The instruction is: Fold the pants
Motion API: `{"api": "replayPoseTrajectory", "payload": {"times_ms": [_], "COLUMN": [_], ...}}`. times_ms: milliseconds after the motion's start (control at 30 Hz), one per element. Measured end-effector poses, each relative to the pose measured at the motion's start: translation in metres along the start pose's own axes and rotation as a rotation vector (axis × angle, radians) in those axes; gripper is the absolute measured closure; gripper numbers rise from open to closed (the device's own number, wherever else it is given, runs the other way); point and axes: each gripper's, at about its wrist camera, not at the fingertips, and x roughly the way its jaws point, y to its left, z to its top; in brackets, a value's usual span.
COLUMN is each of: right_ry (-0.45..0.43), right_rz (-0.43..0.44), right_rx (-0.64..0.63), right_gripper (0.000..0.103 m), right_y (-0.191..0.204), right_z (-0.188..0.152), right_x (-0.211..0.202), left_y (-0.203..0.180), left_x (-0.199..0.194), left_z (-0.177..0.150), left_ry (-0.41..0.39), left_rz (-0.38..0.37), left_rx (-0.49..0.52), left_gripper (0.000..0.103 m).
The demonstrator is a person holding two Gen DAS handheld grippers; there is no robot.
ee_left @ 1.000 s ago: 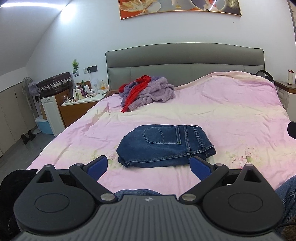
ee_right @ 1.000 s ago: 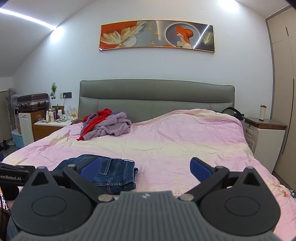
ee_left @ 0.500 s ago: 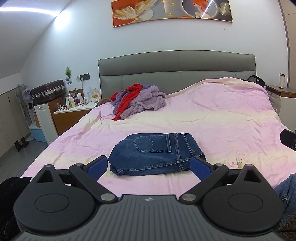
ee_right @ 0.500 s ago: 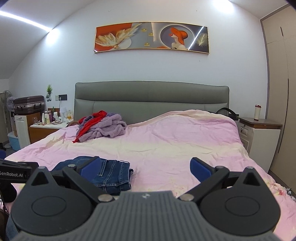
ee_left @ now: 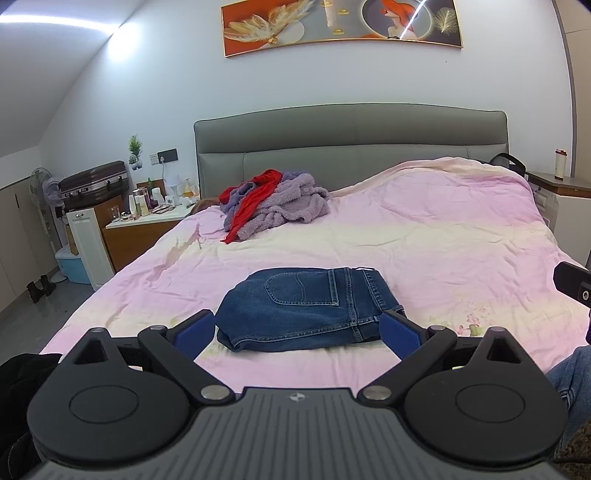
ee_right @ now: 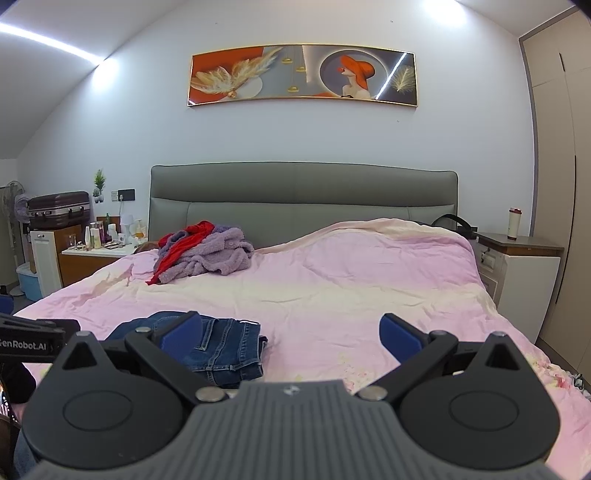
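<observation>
Both grippers are seen held wide apart at the fingers and nothing is gripped by either. In the left wrist view the left gripper (ee_left: pixel 297 328) is raised above the near edge of the bed (ee_left: pixel 424 236), its blue pads (ee_left: pixel 194 330) framing the folded pants (ee_left: pixel 306 308) without touching them. The pants are laid as a compact blue denim bundle on the pink quilt near the foot of the bed, back pocket uppermost, waistband turned to the right. Compared with the picture a second earlier, the pants are seen higher between the fingers and a little farther off, and more of the headboard (ee_left: pixel 351 147) and the wall painting (ee_left: pixel 341 26) is taken in, so the left gripper has been drawn back and tipped upward; the fold itself is unchanged. In the right wrist view the right gripper (ee_right: pixel 291 332) is held over the quilt to the right of the pants (ee_right: pixel 221 347), whose right end is partly hidden behind the left pad. Since the earlier picture this view has also been drawn back and shifted rightward, with the wardrobe (ee_right: pixel 561 184) shown more fully. Farther up the bed, well apart from the pants, a heap of purple and red clothes (ee_left: pixel 275 203) is left near the headboard. A cluttered nightstand (ee_left: pixel 147 218) is seen at the left and a suitcase (ee_left: pixel 94 184) beyond it.
</observation>
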Motion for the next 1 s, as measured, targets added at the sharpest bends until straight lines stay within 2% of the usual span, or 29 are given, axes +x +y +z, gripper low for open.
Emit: {"api": "replayPoseTrajectory", "payload": {"times_ms": [1000], "right_ry": [-0.004], "right_rz": [-0.004], "right_rx": [0.010], "right_gripper": [0.005], "right_y": [-0.0039], "right_z": [0.0027], "right_x": [-0.0024], "left_y": [0.0026], "left_x": [-0.0014], "left_z": [0.0002], "left_ry": [-0.003], "left_rz": [0.000], "left_rx": [-0.003], "left_gripper": [0.000]}}
